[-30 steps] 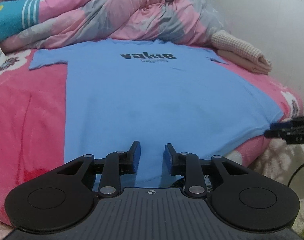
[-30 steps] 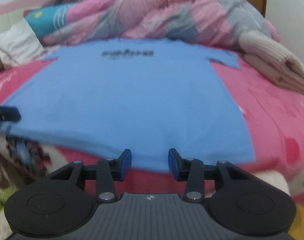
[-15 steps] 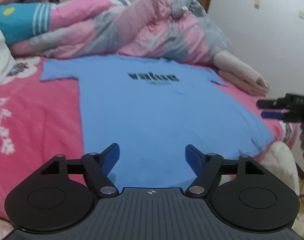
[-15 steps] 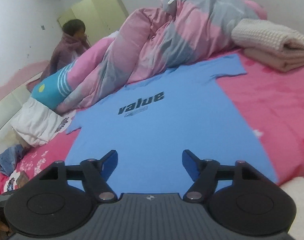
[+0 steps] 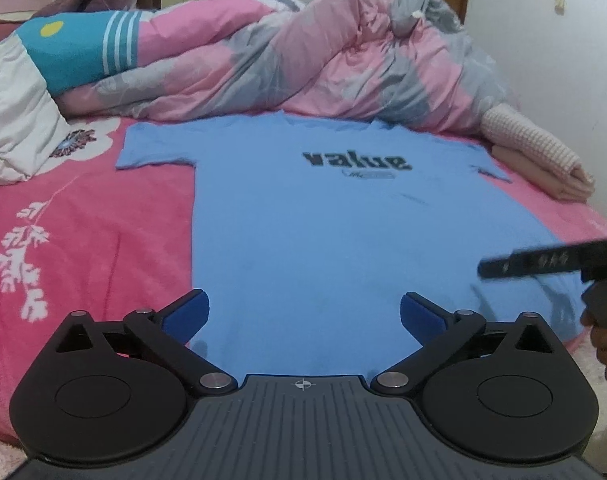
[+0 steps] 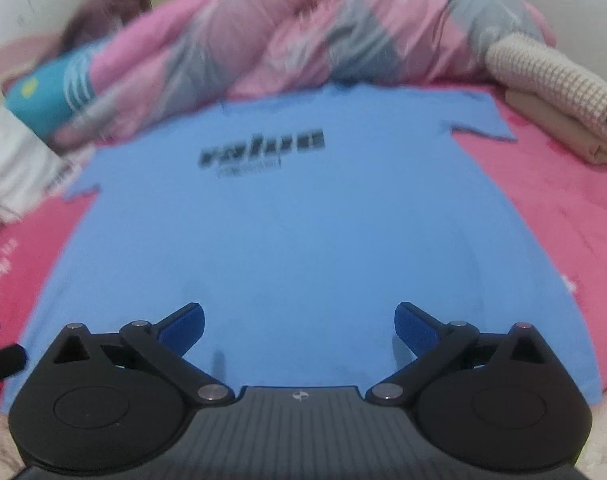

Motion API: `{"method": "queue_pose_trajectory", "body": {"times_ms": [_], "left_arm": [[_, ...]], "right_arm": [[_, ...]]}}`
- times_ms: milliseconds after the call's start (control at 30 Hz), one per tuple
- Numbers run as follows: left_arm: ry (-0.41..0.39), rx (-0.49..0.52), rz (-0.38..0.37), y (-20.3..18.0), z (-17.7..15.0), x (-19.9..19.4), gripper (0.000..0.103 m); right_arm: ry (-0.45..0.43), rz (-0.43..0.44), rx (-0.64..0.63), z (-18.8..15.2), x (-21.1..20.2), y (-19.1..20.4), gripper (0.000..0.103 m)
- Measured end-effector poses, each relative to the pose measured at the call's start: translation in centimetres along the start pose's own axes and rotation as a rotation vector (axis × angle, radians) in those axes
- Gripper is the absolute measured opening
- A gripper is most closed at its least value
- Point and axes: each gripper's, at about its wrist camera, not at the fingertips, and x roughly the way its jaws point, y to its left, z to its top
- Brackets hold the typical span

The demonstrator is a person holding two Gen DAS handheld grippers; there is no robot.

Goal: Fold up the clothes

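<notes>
the white pillow (image 5: 11, 128) is shoved off to the left, leaving the pink bedspread (image 5: 83, 220) as the work surface. the blue t-shirt (image 5: 323, 220) lies flat there, print up, sleeves spread, ready for folding. the left gripper (image 5: 304, 313) hovers above its hem, jaws opening and empty. the right gripper (image 6: 299, 323) does likewise. the folded beige blanket (image 5: 543, 160) sits just beside the right sleeve.

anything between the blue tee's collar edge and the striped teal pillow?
Yes. In the left wrist view the rumpled pink-and-grey duvet lies between the blue T-shirt and the teal pillow, its front fold meeting the shirt's collar edge.
</notes>
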Motion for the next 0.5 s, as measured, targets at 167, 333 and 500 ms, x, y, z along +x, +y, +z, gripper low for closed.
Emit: {"method": "queue_pose_trajectory", "body": {"times_ms": [167, 333, 500], "left_arm": [[0.066, -0.045, 0.033, 0.2, -0.4, 1.4, 0.103], [0.097, -0.073, 0.053, 0.5, -0.7, 1.9, 0.103], [0.118, -0.093, 0.078, 0.8, -0.6, 2.3, 0.103]], "right_arm": [[0.031, -0.050, -0.069, -1.0, 1.2, 0.7, 0.103], [0.058, -0.039, -0.065, -0.8, 1.2, 0.3, 0.103], [0.076, -0.050, -0.086, -0.6, 1.1, 0.7, 0.103]]}}
